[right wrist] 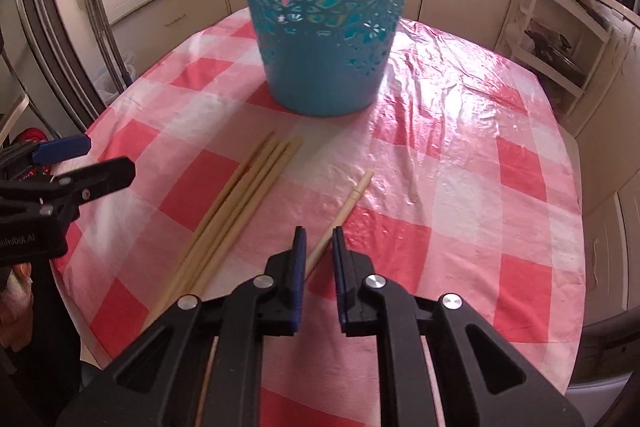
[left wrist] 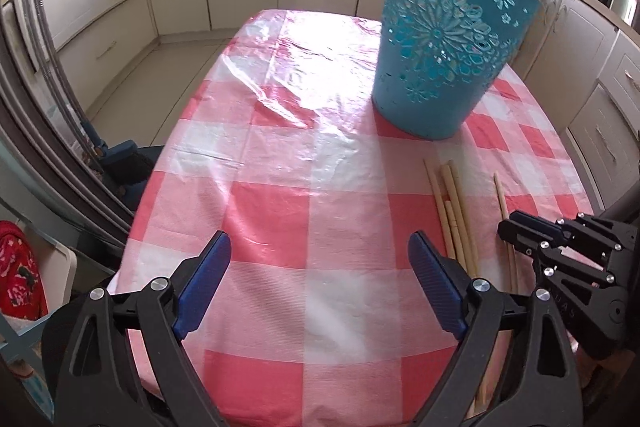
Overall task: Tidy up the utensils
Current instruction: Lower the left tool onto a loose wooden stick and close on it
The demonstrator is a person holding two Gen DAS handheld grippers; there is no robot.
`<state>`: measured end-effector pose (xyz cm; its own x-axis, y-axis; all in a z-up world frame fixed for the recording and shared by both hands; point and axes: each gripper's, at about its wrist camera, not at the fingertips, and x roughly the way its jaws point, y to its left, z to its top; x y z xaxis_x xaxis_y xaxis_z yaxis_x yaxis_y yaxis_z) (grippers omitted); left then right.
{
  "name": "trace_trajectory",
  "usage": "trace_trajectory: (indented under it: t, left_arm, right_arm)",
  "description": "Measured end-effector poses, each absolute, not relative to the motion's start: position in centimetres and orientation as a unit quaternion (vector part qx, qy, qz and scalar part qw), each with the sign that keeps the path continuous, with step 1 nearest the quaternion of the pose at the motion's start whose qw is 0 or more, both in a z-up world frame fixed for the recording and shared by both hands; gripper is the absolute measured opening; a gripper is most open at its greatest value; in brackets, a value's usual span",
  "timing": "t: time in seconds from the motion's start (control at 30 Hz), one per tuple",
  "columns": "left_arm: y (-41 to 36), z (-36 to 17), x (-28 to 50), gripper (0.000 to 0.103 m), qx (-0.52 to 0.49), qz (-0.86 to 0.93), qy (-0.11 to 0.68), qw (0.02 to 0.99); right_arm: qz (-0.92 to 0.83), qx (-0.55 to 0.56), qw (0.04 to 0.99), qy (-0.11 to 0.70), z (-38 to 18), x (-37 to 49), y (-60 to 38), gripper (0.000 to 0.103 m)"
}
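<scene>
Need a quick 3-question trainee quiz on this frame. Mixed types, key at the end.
1. True or false: the left gripper is open with nothing between its fingers.
2. Multiple choice: the right gripper is closing around A) the blue basket B) the lone chopstick C) the chopstick bundle.
3. Fill in: the basket stands upright on the ____ tablecloth.

Key: 1 true; 2 B; 3 checked (red and white).
</scene>
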<state>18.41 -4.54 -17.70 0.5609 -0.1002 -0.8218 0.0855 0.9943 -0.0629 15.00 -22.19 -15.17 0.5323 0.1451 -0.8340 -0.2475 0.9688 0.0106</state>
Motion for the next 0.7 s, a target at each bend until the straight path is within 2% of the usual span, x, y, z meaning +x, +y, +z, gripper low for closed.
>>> trace_trajectory:
  t: [0.17, 0.7]
  left_arm:
    - [-7.5, -18.7, 19.1, 0.086, 0.011, -0.072, 0.480, 0.874]
    - [-9.7, -19.8, 20.2, 0.087, 0.035, -0.066, 0.493, 0.867]
  right_arm:
    - [0.115, 0.018, 0.880, 0.461, -15.4, 15.1, -24.1, 0.014]
    - [0.136, 0.060, 0.879, 0.452, -15.5, 15.3, -25.3, 0.017]
